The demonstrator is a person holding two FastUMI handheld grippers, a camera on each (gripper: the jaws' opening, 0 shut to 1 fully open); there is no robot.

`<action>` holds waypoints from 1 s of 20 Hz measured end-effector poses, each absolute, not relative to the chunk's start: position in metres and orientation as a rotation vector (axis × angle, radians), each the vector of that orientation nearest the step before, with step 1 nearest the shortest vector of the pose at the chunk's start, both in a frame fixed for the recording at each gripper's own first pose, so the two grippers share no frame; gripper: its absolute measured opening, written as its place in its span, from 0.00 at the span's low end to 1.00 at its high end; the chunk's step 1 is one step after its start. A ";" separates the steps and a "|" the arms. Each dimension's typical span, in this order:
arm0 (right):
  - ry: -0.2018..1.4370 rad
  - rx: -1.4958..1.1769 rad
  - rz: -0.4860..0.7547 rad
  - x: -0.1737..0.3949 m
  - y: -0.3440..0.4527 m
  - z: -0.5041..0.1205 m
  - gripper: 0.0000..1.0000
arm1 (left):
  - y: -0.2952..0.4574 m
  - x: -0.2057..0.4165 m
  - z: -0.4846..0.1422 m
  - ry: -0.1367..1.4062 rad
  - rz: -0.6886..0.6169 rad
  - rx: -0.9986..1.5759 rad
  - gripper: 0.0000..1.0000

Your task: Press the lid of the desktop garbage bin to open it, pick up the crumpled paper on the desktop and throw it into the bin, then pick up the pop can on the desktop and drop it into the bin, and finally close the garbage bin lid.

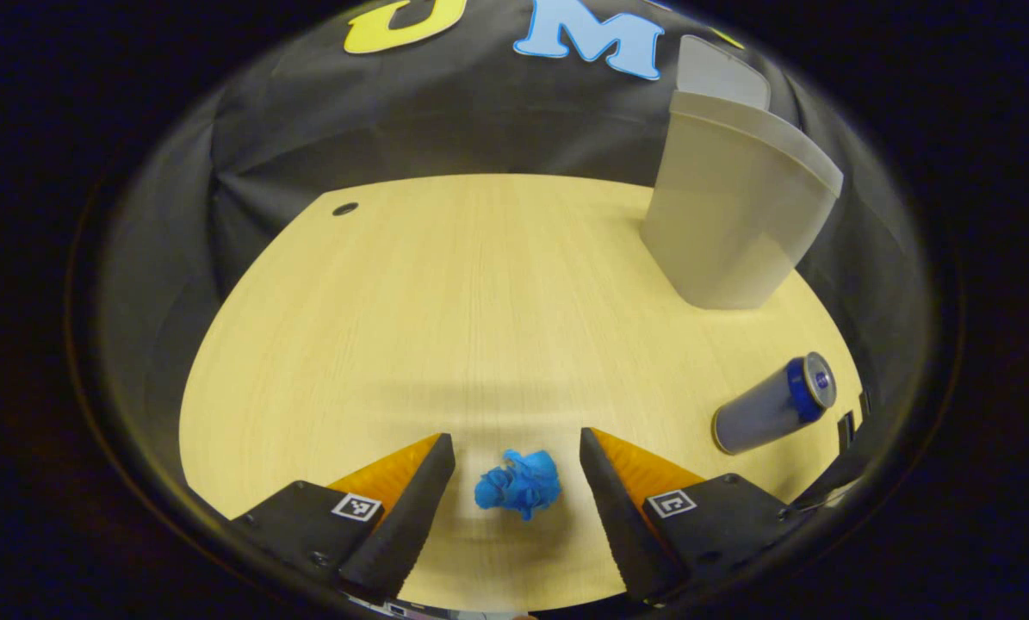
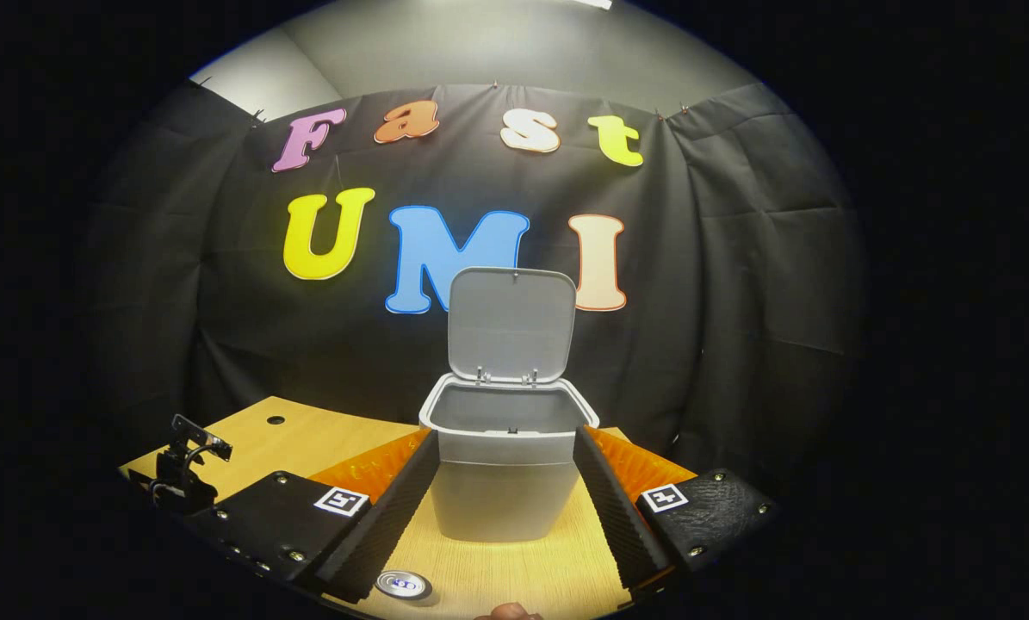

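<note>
Left gripper view: the wooden counter [image 1: 480, 301] ran wide and bare from its left edge to the middle, a small dark hole [image 1: 344, 208] near the far left corner. The left gripper [image 1: 517, 452] hung low over the near edge, jaws released and spread, pitched down toward the counter. The crumpled paper [image 1: 519, 484], a blue wad, lay on the counter between the two fingers, touching neither. Farther right the garbage bin [image 1: 725, 224] stood upright near the back, well apart from the paper. The pop can [image 1: 772, 405] lay on its side near the right edge, long axis slanting, its top end pointing up and to the right.

Right gripper view: the other gripper's body [image 2: 182, 469] showed at the far left over the counter. The right gripper [image 2: 505, 452] was held level, jaws released, the bin framed between its fingers but not touched. The lid [image 2: 511, 323] stood raised upright behind the open mouth. The can's top showed at the bottom, left of centre.
</note>
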State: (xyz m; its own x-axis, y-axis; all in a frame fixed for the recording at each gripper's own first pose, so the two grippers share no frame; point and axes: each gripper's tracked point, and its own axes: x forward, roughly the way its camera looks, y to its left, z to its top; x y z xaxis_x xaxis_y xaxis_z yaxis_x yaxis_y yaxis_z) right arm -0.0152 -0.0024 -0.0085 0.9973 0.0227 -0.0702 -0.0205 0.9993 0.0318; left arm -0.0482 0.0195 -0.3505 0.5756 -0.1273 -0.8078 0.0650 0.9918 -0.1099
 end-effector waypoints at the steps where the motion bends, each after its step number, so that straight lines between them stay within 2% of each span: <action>1: 0.076 0.033 0.022 -0.016 -0.002 -0.011 0.99 | 0.019 -0.049 -0.356 0.967 -0.115 -0.077 0.96; 9: 0.102 0.042 0.009 -0.019 -0.010 -0.020 1.00 | 0.024 -0.058 -0.384 1.070 -0.103 -0.041 0.96; 14: 0.115 0.065 0.012 -0.015 -0.010 -0.025 1.00 | 0.028 -0.050 -0.370 1.068 -0.118 0.026 0.93; 16: 0.121 0.076 0.017 -0.014 -0.009 -0.028 1.00 | 0.029 -0.046 -0.360 1.071 -0.112 0.026 0.79; 20: 0.119 0.087 0.024 -0.011 -0.008 -0.028 1.00 | 0.032 -0.033 -0.334 1.073 -0.102 0.025 0.68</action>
State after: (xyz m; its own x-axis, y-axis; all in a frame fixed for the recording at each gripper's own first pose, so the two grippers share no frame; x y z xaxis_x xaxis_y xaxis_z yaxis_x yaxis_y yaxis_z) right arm -0.0111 -0.0076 -0.0280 0.9927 0.0287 -0.1171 -0.0185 0.9960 0.0876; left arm -0.0328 0.0320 -0.3344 0.4736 -0.0708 -0.8779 0.0956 0.9950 -0.0287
